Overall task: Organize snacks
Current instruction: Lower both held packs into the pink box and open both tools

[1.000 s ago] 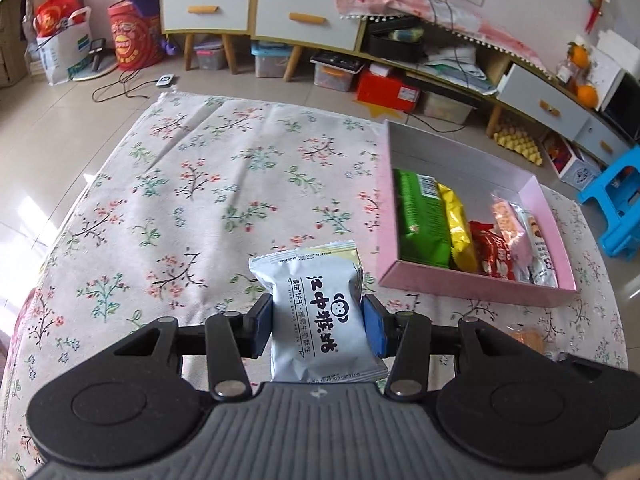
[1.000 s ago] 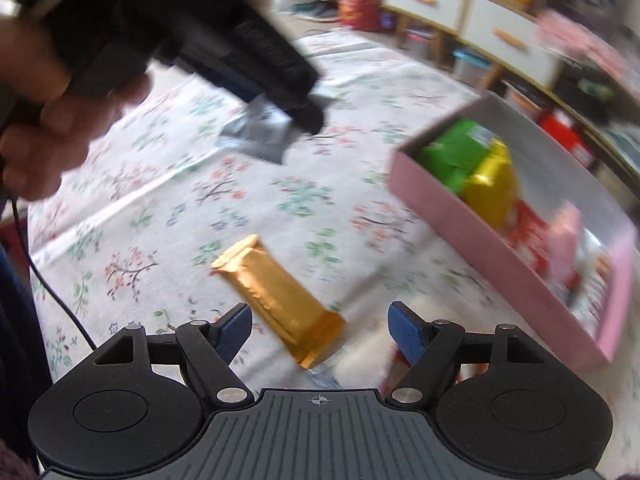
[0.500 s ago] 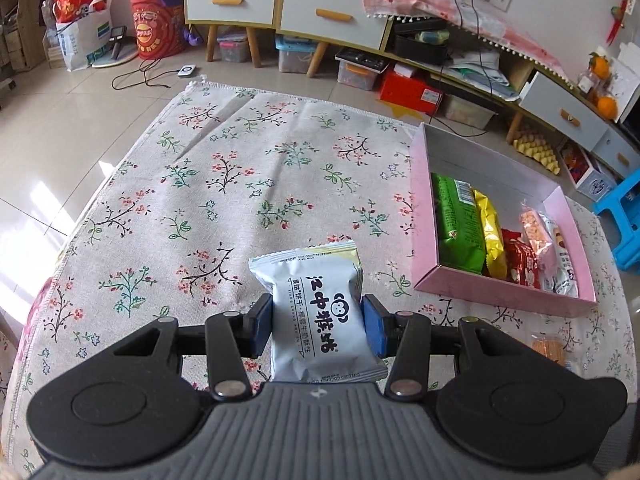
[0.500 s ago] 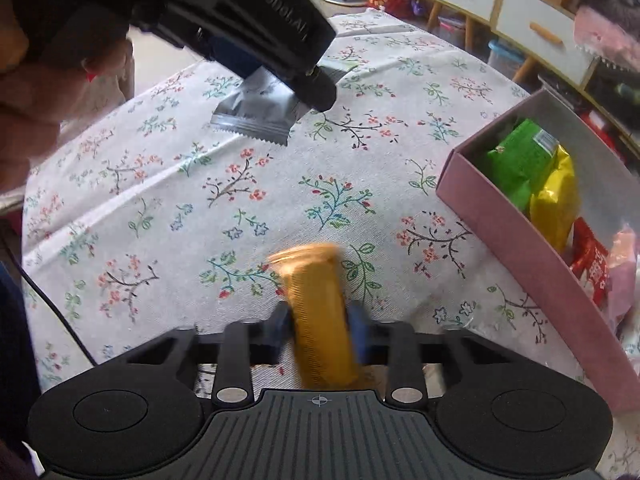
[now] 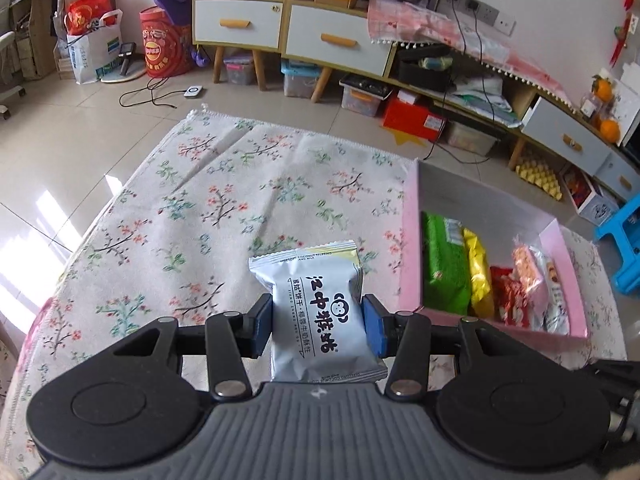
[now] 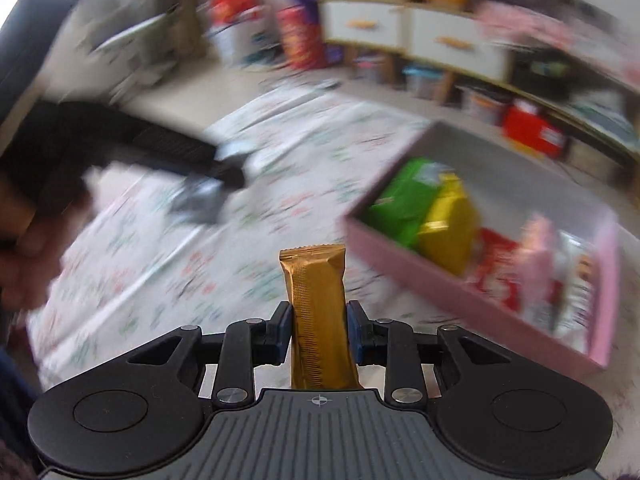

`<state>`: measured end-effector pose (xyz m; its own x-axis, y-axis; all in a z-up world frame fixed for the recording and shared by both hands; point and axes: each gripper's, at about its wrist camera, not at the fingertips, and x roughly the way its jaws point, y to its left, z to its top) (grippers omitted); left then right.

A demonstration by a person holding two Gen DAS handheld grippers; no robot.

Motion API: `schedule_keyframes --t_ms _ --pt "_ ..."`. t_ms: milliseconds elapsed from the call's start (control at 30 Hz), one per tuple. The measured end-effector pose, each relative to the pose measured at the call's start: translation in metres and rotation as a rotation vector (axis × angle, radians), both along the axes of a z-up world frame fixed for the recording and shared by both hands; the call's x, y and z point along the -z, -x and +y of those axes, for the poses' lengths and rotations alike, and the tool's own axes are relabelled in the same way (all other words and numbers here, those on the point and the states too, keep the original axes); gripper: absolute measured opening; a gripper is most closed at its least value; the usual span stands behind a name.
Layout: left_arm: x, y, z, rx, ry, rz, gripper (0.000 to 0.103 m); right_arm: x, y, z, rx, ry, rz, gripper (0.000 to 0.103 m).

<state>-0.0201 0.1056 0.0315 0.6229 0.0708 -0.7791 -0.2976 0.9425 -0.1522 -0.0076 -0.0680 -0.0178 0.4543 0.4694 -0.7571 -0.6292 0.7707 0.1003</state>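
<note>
Two snacks are in hand at once, one in each tool. The gold bar (image 6: 318, 312) stands up the middle of the right wrist picture, its long axis running straight away from the camera, and the right gripper (image 6: 318, 330) is pinched tight on its lower half so that the top end sticks out free above the fingers. The pink box (image 6: 452, 300) lies to the upper right of that bar in the same picture, seen corner-on, with a green packet (image 6: 400, 204) and a yellow packet (image 6: 448, 224) in the part of it nearest the bar; the whole view is smeared, so finer detail inside cannot be made out. In the left wrist picture the silver packet (image 5: 320, 312) sits low and centre, held by its two side edges in the left gripper (image 5: 318, 326), which is closed on it about as wide as the packet itself. The box (image 5: 412, 240) is to the right of that packet, its long wall running up the frame, over a flowered cloth (image 5: 200, 216). By my reading the bar is the nearer of the two to the box, and its long axis would need turning to lie along the packets already inside. The far end of the box (image 5: 480, 196) looks bare, which seems the likely landing spot.
</note>
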Motion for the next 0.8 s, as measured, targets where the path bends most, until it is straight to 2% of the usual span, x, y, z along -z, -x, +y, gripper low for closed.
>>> schedule_keyframes --t_ms 167,300,400,467,567,633,700,733,800 --pt "-0.009 -0.011 -0.016 0.019 0.016 -0.066 0.044 -0.014 -0.037 -0.045 0.242 -0.08 -0.022 0.027" --pt "-0.012 -0.029 -0.039 0.077 0.017 -0.11 0.044 -0.015 -0.066 -0.087 0.446 -0.138 -0.012 0.027" --pt "-0.008 -0.047 -0.06 0.139 0.016 -0.123 0.044 -0.009 -0.084 -0.108 0.543 -0.178 0.009 0.027" --pt "-0.001 -0.057 -0.075 0.183 0.025 -0.121 0.044 -0.002 -0.093 -0.113 0.575 -0.194 0.027 0.027" --pt "0.008 -0.07 -0.09 0.212 0.109 -0.098 0.044 0.002 -0.099 -0.115 0.596 -0.206 0.027 0.027" --pt "0.013 -0.077 -0.099 0.226 0.132 -0.097 0.044 0.003 -0.097 -0.116 0.604 -0.234 0.035 0.027" --pt "0.017 -0.082 -0.108 0.242 0.108 -0.1 0.044 0.008 -0.099 -0.118 0.61 -0.271 0.06 0.028" --pt "0.019 -0.084 -0.111 0.254 0.093 -0.1 0.045 0.01 -0.1 -0.119 0.603 -0.288 0.073 0.033" --pt "0.021 -0.084 -0.112 0.257 0.071 -0.095 0.047 0.011 -0.099 -0.12 0.596 -0.277 0.072 0.033"
